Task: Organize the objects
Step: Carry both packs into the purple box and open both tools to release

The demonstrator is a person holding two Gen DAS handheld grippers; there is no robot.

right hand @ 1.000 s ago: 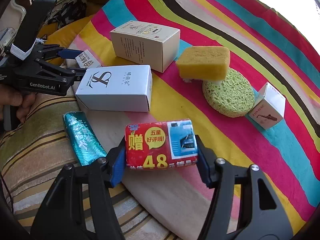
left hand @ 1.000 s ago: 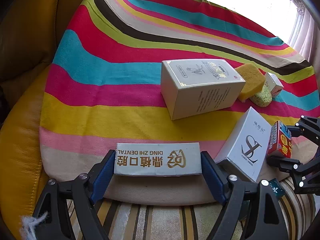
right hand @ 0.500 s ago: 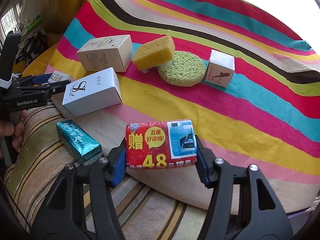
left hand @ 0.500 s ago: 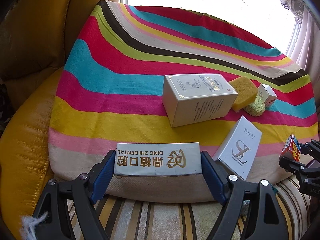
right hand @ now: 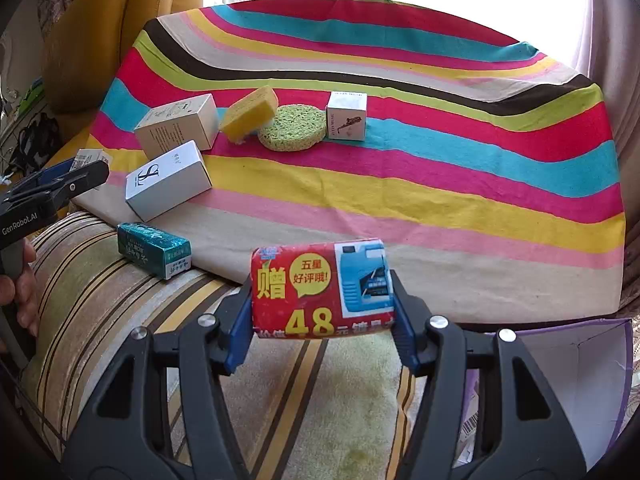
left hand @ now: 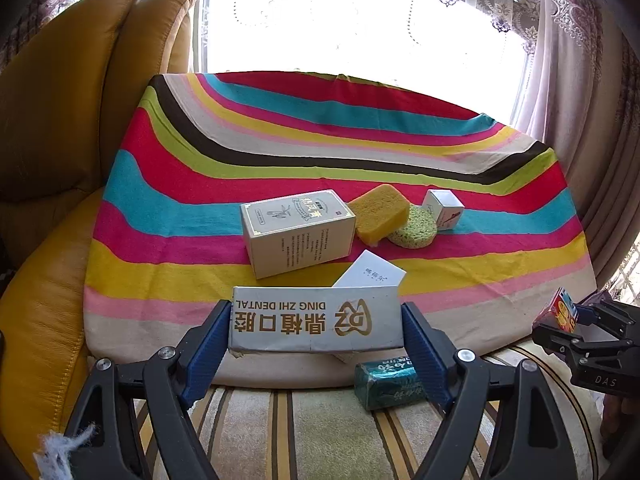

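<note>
Beyond dental box (left hand: pixel 316 325): white box (left hand: pixel 370 274); left tongs (left hand: pixel 316 334) pinching; right tongs (right hand: pixel 322 312) pinching red packet (right hand: pixel 320 290)

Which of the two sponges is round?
The green sponge, lying flat on the striped cloth; the yellow sponge leaning on it is a rectangular block.

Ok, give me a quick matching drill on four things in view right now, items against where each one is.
Items:
1. dental box
2. red packet
3. teal packet
4. yellow sponge

Places:
A. leaning on the green sponge
B. clamped in the right gripper
C. lying on the striped cushion
D. clamped in the left gripper

Pairs: 1-D, 2-B, 3-C, 4-A
</note>
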